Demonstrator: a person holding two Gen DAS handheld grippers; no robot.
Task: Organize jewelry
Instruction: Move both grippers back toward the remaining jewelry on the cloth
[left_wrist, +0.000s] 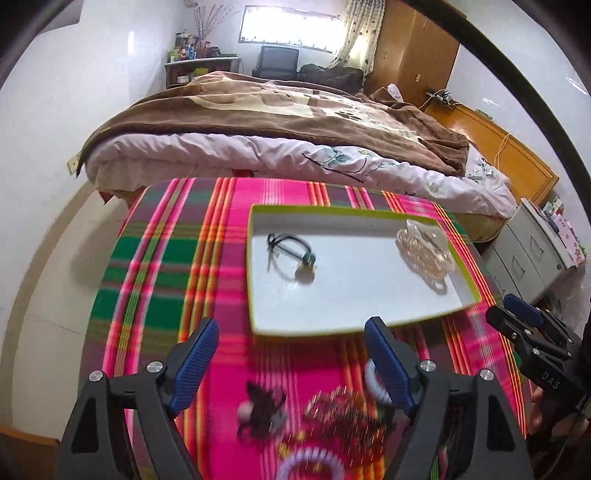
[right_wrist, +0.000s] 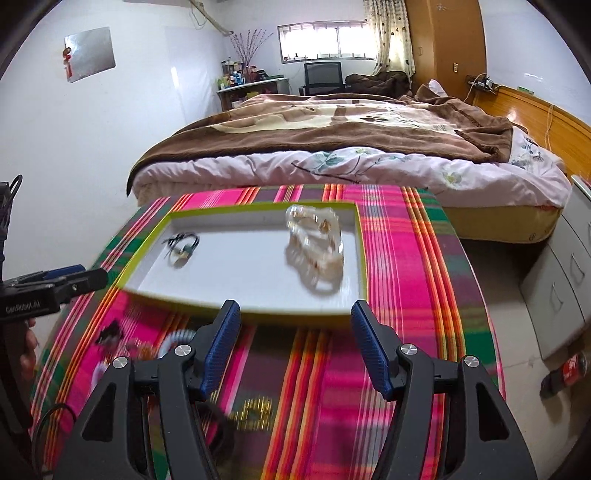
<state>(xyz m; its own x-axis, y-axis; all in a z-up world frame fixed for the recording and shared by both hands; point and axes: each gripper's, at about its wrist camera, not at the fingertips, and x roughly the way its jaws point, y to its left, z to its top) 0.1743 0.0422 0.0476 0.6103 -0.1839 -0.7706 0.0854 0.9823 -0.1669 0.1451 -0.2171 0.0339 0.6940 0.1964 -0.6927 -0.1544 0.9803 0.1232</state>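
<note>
Inside the green-rimmed tray (left_wrist: 255, 266) two pieces are lying: one black cord necklace (left_wrist: 291, 254), one clear bracelet bundle (left_wrist: 424, 251). Both grippers, left gripper (left_wrist: 291, 354) and right gripper (right_wrist: 295, 339), are gaping empty above the plaid cloth (left_wrist: 162, 266).

The desk (left_wrist: 155, 266) is covered by a bright plaid cloth (right_wrist: 410, 258) of pink, green and orange stripes. On its far half sits a shallow white tray (left_wrist: 354, 295) with a yellow-green rim. On the near part, straight on the cloth, lie blurred loose pieces: a dark ornament with a pale bead (left_wrist: 258, 410), a heap of gold chain (left_wrist: 343, 413), a white coil hair tie (left_wrist: 310, 461) and a small gold piece (right_wrist: 255, 408).
</note>
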